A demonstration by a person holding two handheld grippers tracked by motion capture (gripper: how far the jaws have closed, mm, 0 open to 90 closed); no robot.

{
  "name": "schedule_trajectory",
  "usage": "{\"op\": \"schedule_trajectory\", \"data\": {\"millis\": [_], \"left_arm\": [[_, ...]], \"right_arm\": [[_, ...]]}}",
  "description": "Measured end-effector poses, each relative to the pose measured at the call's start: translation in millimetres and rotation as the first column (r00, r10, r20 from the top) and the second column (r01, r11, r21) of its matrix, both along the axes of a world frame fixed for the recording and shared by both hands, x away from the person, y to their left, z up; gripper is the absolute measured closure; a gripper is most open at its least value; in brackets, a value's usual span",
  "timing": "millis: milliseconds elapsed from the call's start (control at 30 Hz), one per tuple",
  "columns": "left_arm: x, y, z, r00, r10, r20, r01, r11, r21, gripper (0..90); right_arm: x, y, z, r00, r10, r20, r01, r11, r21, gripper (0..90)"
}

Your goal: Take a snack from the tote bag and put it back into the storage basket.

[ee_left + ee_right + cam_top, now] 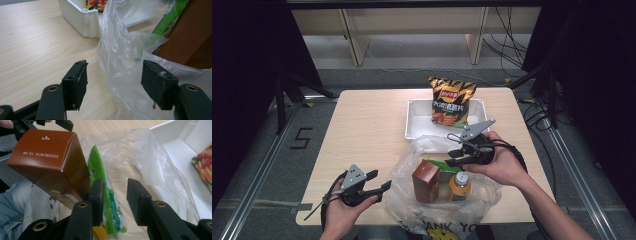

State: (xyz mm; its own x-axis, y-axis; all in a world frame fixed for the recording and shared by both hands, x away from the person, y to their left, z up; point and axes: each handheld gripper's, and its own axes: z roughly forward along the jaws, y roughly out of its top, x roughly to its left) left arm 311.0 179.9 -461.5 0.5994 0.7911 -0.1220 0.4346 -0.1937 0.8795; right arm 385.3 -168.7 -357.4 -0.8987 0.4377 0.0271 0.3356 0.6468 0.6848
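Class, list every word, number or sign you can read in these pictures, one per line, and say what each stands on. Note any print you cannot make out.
"2025081 9C1D 13:49" roughly, upside down in the right gripper view, on the brown carton.
"ANK YO", part of a phrase, on the plastic bag.
"5", marked on the floor.
Chip bag: red logo and white lettering, too small to read.
Green packet: lettering cut off, unreadable.

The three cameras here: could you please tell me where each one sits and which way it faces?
High view: above the person's side, looking forward and down on the table; both forearms, left gripper, right gripper.
Left gripper view: on the left gripper, facing the plastic bag; open fingers.
Right gripper view: on the right gripper, facing the green packet and brown carton.
All share the bag and white tray.
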Motion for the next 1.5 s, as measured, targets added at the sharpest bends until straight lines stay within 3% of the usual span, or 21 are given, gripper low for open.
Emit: {"op": "schedule_trajectory", "data": {"millis": [33,133,200,300,433,500,667,800,933,1000,1033,1333,1400,1433,1500], "left_arm": [[-0.1,0.2,0.1,1.0,-0.001,0.001,0.001,1.0,0.001,36.9],[0.0,0.4,-0.2,1.0,-0.005,0.002,0.005,1.0,-0.002,36.9],[0.1,0.5,-0.1,1.0,-0.005,0.002,0.005,1.0,-0.002,36.9],[0.3,1.1,0.3,0.9999,-0.008,0.009,0.008,1.0,0.005,36.9],[0.2,1.4,0.4,0.9999,-0.009,0.009,0.009,0.9999,0.007,36.9],[0.1,0.8,0.0,1.0,-0.006,0.004,0.006,1.0,-0.003,36.9],[0.1,-0.1,0.3,0.9999,-0.009,0.005,0.009,1.0,-0.003,36.9],[0.2,-0.4,0.3,0.9999,-0.009,0.005,0.009,1.0,-0.003,36.9],[0.2,-0.1,0.4,1.0,-0.008,0.004,0.008,1.0,-0.004,36.9],[0.0,-0.1,0.7,1.0,-0.009,0.005,0.009,1.0,-0.003,36.8],[-0.4,-0.1,1.3,1.0,-0.005,0.007,0.005,1.0,0.005,36.8],[-0.3,0.4,1.3,1.0,-0.002,0.006,0.002,1.0,-0.002,36.9],[-0.3,0.4,1.3,1.0,-0.002,0.006,0.002,1.0,-0.002,36.9],[-0.4,0.3,1.4,1.0,-0.002,0.006,0.002,1.0,-0.002,36.8],[-0.4,0.2,1.5,1.0,-0.001,0.006,0.001,1.0,-0.002,36.9]], "right_arm": [[-0.9,0.7,-1.4,0.9997,-0.001,-0.025,0.001,1.0,-0.005,66.7],[-0.3,2.1,-4.8,0.9993,-0.015,-0.034,0.014,1.0,-0.014,66.6],[1.5,2.6,-6.8,0.9996,0.013,-0.025,-0.014,1.0,-0.02,66.3],[1.7,2.6,-7.9,0.9983,0.016,-0.055,-0.018,0.999,-0.038,66.0],[2.4,2.1,-9.3,0.999,0.009,-0.043,-0.012,0.998,-0.062,66.1],[3.1,3.1,-12.0,0.9993,0.015,-0.033,-0.017,0.999,-0.05,66.2],[3.3,1.5,-12.8,0.9983,0.005,-0.057,-0.01,0.997,-0.078,66.2],[6.0,1.1,-15.1,0.9985,0.028,-0.046,-0.032,0.995,-0.093,66.9],[7.0,1.4,-16.0,0.9995,0.008,-0.031,-0.01,0.996,-0.088,67.5],[6.7,1.5,-15.7,0.9989,-0.005,-0.046,0.001,0.996,-0.094,67.7],[7.7,1.3,-15.7,0.9995,0.002,-0.03,-0.005,0.996,-0.094,67.7],[8.8,2.3,-14.8,0.9995,0.008,-0.031,-0.012,0.994,-0.107,67.0],[7.5,3.0,-13.6,0.9981,0.012,-0.061,-0.018,0.993,-0.114,66.6],[10.0,3.4,-14.3,0.9987,0.041,-0.032,-0.044,0.993,-0.11,66.1],[8.0,5.1,-13.4,0.9987,0.016,-0.049,-0.022,0.994,-0.107,64.8]]}}
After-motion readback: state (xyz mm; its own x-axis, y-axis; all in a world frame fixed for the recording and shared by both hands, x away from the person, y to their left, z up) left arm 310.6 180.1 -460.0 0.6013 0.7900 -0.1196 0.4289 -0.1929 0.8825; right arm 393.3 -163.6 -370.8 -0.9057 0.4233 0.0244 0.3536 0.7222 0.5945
